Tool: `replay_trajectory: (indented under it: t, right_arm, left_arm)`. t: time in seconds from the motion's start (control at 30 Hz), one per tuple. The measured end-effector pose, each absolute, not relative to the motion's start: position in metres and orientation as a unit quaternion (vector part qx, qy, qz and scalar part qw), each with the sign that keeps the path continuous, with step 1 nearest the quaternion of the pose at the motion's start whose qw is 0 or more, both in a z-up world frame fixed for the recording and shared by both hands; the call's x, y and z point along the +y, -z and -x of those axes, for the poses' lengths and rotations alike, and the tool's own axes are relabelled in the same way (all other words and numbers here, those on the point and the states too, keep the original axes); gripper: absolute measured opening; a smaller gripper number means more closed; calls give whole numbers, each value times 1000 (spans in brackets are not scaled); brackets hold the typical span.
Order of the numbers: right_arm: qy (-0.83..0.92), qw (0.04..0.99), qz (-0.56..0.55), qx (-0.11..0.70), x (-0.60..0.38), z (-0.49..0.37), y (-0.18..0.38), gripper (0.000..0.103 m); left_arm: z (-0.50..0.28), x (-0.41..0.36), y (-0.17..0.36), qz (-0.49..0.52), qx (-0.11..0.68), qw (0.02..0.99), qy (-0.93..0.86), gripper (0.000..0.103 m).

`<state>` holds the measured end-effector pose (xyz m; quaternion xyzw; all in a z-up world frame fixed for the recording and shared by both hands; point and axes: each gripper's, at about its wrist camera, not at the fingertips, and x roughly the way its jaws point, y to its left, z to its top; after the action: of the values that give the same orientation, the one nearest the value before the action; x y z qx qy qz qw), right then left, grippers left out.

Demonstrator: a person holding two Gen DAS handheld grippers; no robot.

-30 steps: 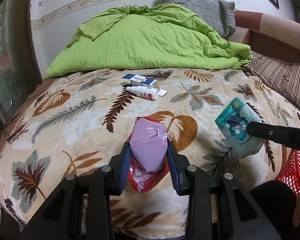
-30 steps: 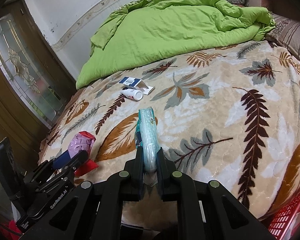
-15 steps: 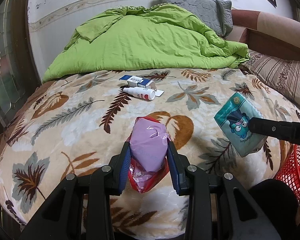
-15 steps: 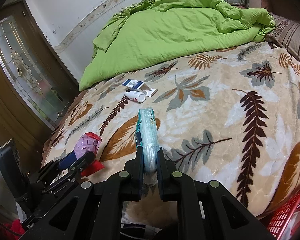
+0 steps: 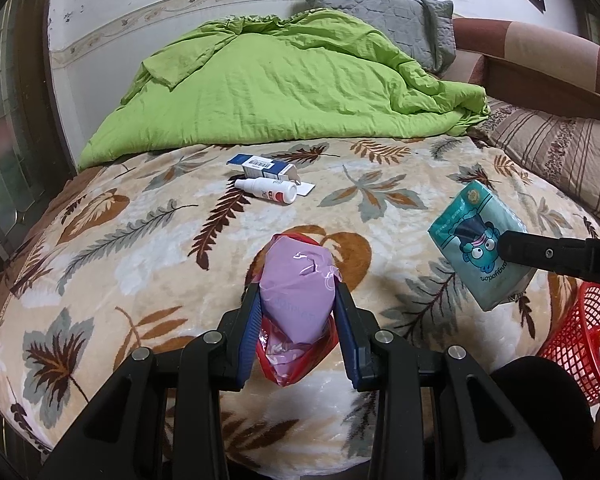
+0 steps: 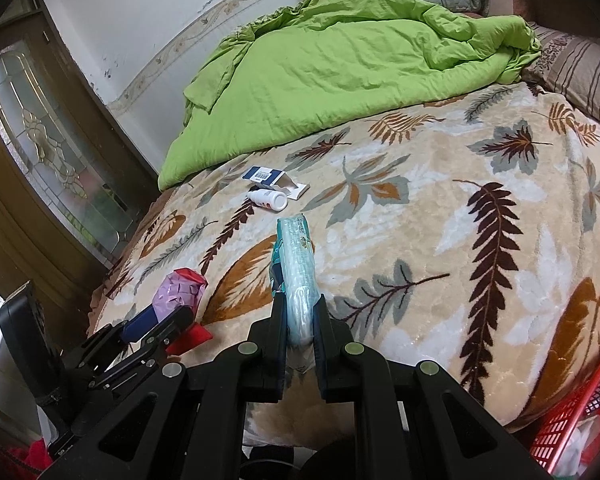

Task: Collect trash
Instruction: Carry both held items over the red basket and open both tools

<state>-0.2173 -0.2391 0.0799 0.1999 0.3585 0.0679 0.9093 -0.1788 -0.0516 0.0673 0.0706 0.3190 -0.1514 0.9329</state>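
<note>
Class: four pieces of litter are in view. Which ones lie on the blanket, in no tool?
The small white plastic bottle and the blue-and-white cardboard box beside it; the other two packets are each clamped in a tool.

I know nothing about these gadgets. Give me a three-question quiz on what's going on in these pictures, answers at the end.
1. True or false: the left gripper is shut on the purple packet.
2. What does the right gripper hold? A) the white spray bottle B) the teal tissue pack C) the green quilt
3. Fill in: the blue-and-white box lies on the ____ blanket, beside the bottle.

Key: 1 true; 2 B; 3 leaf-patterned.
</note>
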Motion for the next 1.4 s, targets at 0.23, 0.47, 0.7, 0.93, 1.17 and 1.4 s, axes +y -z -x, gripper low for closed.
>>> replay_trajectory:
  t: [0.23, 0.47, 0.7, 0.93, 1.17, 1.4]
  right_arm:
    - [-56, 908, -211, 357, -251, 227, -80, 13]
    - [-33, 903, -236, 357, -279, 247, -76, 13]
    - [-4, 903, -257, 345, -310, 273, -80, 13]
    - [33, 899, -283, 333, -344, 305, -79, 13]
    - [85, 899, -296, 310, -380, 346, -89, 13]
    - [157, 887, -319, 294, -425, 405, -87, 13]
  left_arm:
    - [183, -58, -70, -73, 317, 932, 160, 34]
    - [187, -72, -75, -80, 317, 928, 180, 34]
    - [194, -93, -80, -91, 314, 924, 200, 34]
    - [202, -119, -88, -106, 309, 918, 225, 34]
    - [220, -165, -104, -126, 297, 902, 286, 34]
    - [245, -237, -117, -131, 315, 855, 390, 34]
